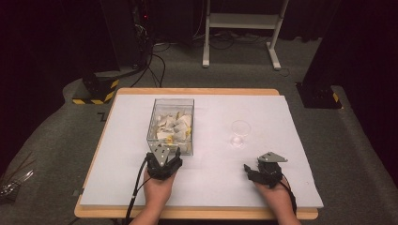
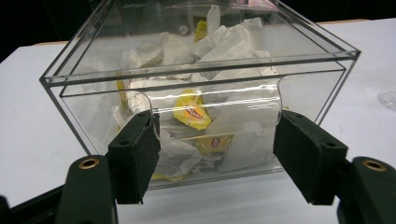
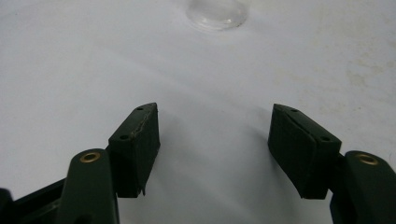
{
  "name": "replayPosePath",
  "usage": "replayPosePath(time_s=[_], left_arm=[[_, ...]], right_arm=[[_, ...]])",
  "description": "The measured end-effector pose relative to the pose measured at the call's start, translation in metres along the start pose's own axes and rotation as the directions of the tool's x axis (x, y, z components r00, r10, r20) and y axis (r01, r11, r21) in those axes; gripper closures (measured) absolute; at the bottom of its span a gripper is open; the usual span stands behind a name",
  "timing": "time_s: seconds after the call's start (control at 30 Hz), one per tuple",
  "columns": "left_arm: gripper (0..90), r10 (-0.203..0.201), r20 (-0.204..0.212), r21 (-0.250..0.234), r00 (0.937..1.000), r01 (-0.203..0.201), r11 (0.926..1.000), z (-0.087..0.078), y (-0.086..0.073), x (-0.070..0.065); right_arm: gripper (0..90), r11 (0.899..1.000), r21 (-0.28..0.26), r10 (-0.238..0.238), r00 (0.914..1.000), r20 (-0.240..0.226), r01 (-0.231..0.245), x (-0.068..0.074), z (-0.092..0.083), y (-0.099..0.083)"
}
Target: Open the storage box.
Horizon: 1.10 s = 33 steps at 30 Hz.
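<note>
Left tongs sit wide open, empty, nosed up to the one clear box at 11 o'clock on the table; right tongs open too, empty, pointing at one glass at 12.

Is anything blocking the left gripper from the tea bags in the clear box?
Nothing visible does. The left gripper, jaws open, faces the cut-out in the front wall of the clear box, and the tea bags lie right behind that opening. The box's lid covers them from above only.
</note>
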<state>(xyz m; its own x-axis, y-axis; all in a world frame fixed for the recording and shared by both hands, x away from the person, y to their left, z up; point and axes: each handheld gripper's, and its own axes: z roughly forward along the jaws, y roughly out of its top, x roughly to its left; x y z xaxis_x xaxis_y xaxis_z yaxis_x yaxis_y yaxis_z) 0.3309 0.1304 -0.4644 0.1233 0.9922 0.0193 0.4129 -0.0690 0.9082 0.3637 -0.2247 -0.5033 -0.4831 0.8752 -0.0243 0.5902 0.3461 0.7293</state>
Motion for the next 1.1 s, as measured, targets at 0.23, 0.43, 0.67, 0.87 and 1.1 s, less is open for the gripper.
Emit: replayPosePath(time_s=[0.23,0.43,0.67,0.87,1.1], left_arm=[[32.4,0.002,0.005,0.002,1.0,-0.002,1.0,-0.011,-0.005,-0.001],[32.4,0.003,0.011,0.008,0.9999,-0.003,1.0,-0.02,-0.008,-0.001],[32.3,0.006,0.015,0.001,0.9999,-0.006,1.0,-0.031,-0.014,-0.002],[32.4,0.008,0.014,-0.005,0.9999,-0.008,1.0,-0.038,-0.018,-0.003],[32.3,0.01,0.017,-0.012,0.9998,-0.01,0.9999,-0.041,-0.021,-0.004]], right_arm=[[33.8,1.0,0.0,0.0,1.0,0.0,0.0,0.0,0.0,0.0],[33.8,1.0,0.0,0.0,1.0,0.0,0.0,0.0,0.0,0.0],[33.8,1.0,0.0,0.0,1.0,0.001,0.0,0.0,0.0,0.0],[33.9,1.0,-0.001,-0.003,1.0,0.001,0.003,0.0,0.0,0.0],[33.9,1.0,-0.001,-0.002,1.0,0.002,0.002,0.0,0.0,0.0]])
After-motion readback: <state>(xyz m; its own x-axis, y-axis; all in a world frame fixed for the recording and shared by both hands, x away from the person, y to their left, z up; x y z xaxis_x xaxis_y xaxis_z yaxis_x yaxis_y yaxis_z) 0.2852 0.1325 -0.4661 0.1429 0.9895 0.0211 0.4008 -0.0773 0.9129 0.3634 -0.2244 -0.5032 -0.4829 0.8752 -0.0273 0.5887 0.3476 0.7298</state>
